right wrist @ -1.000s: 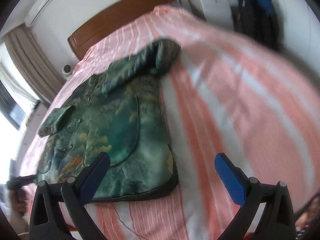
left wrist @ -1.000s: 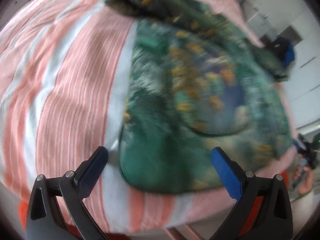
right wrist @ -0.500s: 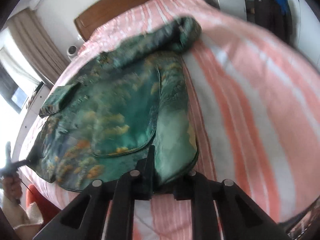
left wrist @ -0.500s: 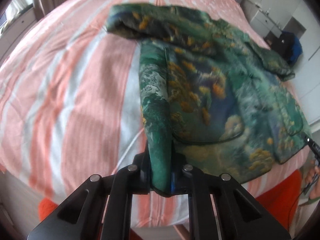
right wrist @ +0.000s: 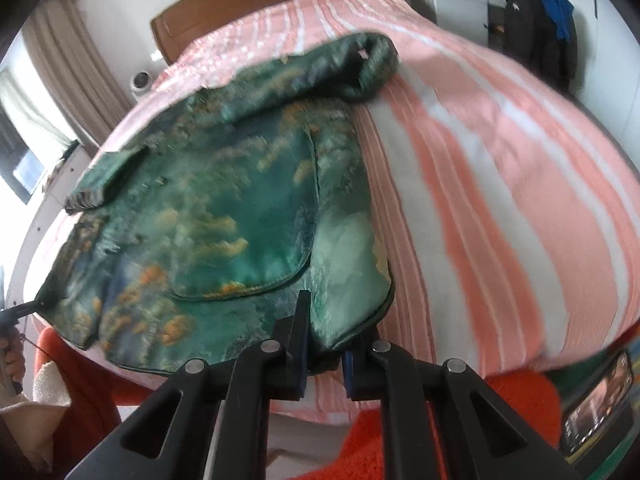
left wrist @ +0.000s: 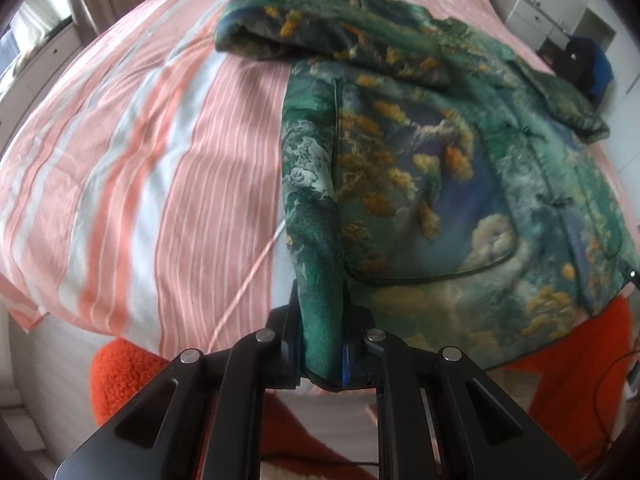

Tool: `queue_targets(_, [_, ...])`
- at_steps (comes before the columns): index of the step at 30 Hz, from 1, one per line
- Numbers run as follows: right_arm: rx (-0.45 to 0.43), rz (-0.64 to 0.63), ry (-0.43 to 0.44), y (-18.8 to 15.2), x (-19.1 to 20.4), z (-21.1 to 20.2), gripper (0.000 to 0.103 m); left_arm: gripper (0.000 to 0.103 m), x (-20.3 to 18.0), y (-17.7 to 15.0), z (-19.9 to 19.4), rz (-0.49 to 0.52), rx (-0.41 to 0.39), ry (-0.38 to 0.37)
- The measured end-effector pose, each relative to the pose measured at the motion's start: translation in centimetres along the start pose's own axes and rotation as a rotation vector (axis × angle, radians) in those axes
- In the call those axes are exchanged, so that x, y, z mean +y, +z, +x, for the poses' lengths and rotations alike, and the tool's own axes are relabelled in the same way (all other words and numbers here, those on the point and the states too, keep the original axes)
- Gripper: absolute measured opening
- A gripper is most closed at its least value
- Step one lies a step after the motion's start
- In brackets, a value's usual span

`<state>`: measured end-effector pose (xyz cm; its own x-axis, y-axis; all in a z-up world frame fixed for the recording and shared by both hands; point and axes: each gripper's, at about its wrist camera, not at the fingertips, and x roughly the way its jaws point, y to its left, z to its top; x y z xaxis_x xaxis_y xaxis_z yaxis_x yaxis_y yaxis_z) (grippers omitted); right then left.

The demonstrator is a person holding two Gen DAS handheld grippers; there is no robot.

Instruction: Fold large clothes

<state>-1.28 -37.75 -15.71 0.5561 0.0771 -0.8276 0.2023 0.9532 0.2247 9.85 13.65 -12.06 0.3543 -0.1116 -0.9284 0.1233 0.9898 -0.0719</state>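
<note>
Pinching the hem corners of the one green jacket (left wrist: 420,168), my left gripper (left wrist: 322,360) and right gripper (right wrist: 325,354) each hold their jaws narrow on fabric. The jacket lies spread on the striped bed (left wrist: 160,160), both sleeves tucked across; I judge the body fold not yet made.

Jacket (left wrist: 420,184) flat on bed (left wrist: 160,160), hem corners in both tools.
</note>
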Motion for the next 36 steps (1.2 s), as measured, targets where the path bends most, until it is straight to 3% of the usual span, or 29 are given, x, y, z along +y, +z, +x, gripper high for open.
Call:
queue_targets(7, [0.016, -0.027, -0.042, 1.4, 0.4, 2.4, 0.013, 0.011, -1.8, 1.1, 1.9, 0.074, -0.015, 0.083])
queue_targets(9, [0.013, -0.028, -0.043, 1.2, 0.3, 2.3, 0.013, 0.016, -2.0, 1.4, 1.9, 0.086, -0.02, 0.098])
queue_targets(10, [0.011, -0.027, -0.043, 1.2, 0.2, 2.4, 0.013, 0.02, -2.0, 1.4, 1.8, 0.09, -0.022, 0.109])
queue_targets(12, [0.001, -0.016, -0.044, 0.5, 0.3, 1.8, 0.02, 0.05, -1.9, 1.1, 1.0, 0.091, -0.011, 0.145])
queue_targets(14, [-0.009, 0.001, -0.049, 0.4, 0.1, 1.0, 0.048, 0.059, -2.0, 0.1, -0.2, 0.1, -0.016, 0.138])
queue_targets(15, [-0.013, 0.007, -0.045, 0.2, 0.0, 0.5, 0.071, 0.059, -1.9, -0.1, -1.7, 0.117, -0.035, 0.127])
queue_targets(16, [-0.026, 0.013, -0.042, 0.1, -0.2, -0.1, 0.077, 0.06, -2.0, 0.2, -3.4, 0.145, -0.071, 0.126])
queue_targets(21, [-0.142, 0.008, -0.134, 0.2, -0.5, -4.2, 0.077, 0.099, -4.1, 4.3, -10.7, 0.289, -0.31, 0.164])
queue_targets(24, [-0.215, 0.032, -0.117, 0.8, 0.4, -5.8, 0.077, 0.1, -6.8, 8.4, -10.5, 0.392, -0.363, 0.106])
queue_targets(28, [-0.227, 0.022, -0.018, 1.2, 3.2, -5.6, 0.077, 0.1, -11.7, 12.8, -4.2, 0.523, -0.304, 0.048])
queue_targets(30, [-0.217, -0.017, 0.018, 0.8, 5.0, -5.2, 0.077, 0.1, -12.9, 14.1, -1.0, 0.539, -0.282, 0.104])
queue_targets(33, [-0.193, -0.083, 0.057, -0.7, 7.4, -4.8, 0.077, 0.099, -13.0, 16.7, 5.0, 0.444, -0.21, 0.163])
queue_targets(34, [-0.186, -0.095, 0.066, -1.2, 7.9, -4.5, 0.077, 0.092, -12.3, 17.4, 6.7, 0.391, -0.174, 0.164])
queue_targets(35, [-0.176, -0.107, 0.074, -1.8, 8.3, -4.3, 0.077, 0.07, -11.4, 17.5, 7.4, 0.359, -0.152, 0.151])
queue_targets(36, [-0.168, -0.109, 0.076, -2.2, 8.5, -4.1, 0.077, 0.034, -10.6, 17.6, 8.0, 0.332, -0.134, 0.118])
